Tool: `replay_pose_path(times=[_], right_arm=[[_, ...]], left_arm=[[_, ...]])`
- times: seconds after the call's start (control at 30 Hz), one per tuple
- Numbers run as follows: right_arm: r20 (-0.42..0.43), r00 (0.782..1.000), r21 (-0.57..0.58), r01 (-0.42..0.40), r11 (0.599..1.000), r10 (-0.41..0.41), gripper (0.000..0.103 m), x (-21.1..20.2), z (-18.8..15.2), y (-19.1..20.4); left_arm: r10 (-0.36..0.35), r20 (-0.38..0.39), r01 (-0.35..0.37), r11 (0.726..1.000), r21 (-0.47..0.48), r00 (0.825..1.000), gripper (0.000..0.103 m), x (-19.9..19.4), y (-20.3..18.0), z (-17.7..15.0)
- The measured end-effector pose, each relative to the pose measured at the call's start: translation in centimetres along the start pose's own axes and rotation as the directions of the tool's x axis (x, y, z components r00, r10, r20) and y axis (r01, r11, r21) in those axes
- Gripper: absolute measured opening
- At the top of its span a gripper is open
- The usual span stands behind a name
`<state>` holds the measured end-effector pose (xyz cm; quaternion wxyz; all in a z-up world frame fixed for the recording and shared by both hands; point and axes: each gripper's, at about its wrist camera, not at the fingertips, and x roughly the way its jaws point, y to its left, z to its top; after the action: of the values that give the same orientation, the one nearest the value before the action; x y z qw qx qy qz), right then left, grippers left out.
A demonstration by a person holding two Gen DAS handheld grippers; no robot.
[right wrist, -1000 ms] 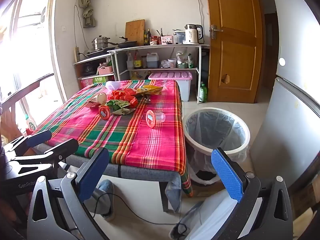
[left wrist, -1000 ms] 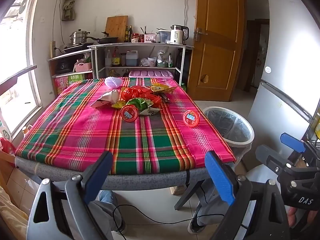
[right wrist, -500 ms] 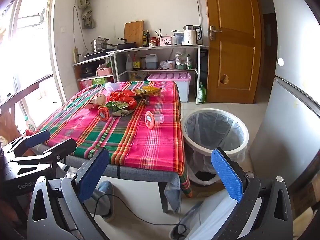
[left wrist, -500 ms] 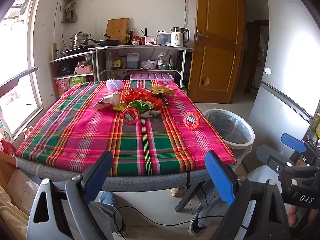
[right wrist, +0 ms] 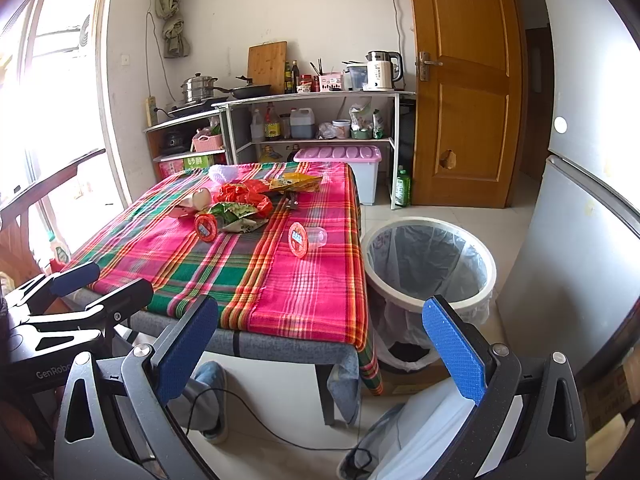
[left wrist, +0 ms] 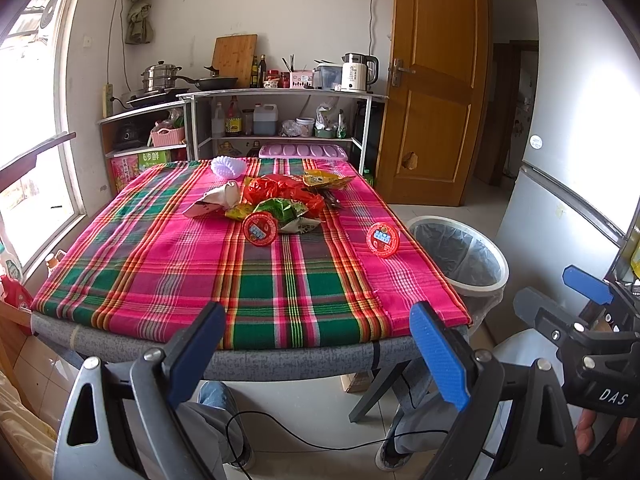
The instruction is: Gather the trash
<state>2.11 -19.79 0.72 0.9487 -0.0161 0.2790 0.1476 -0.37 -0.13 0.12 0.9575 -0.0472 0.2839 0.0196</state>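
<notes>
Left claw: blue-padded fingers spread wide, holding nothing, hanging short of the worktop's near edge.
Right claw: also spread wide and empty, off the near right corner of the worktop; its black body reads "DAS" in the left view.
Left claw body: seen low on the left in the right view, printed "GenRobo", the rest cut off.
Worktop: ahead of both claws, covered in pink, green and red plaid cloth.
Trash pile: far ahead of the left claw, mid-worktop; red plastic, green and yellow wrappers, a crumpled white paper cup, all touching or overlapping.
Cup: red foil lid with a small blue label, writing too small to read; lying at the near edge of the pile.
Second cup: clear, same red lid, on its side, apart from the pile, ahead and left of the right claw, near the worktop's right edge.
Bin: white rim, clear liner, on the floor just right of the worktop, straight ahead of the right claw.
Shelf: against the far wall with bottles, kettle, pots; a green box shows Chinese characters.
</notes>
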Motion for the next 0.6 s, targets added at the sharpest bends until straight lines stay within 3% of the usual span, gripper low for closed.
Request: replay_pose_path(times=[0.6], right_arm=[[-0.001,1.000,0.000,0.002,1.000,-0.002,0.102,-0.50,0.10,-0.22]], left_arm=[[-0.004,-0.002,0.004,1.000,0.002,1.000,0.094,0.12,-0.26,-0.02]])
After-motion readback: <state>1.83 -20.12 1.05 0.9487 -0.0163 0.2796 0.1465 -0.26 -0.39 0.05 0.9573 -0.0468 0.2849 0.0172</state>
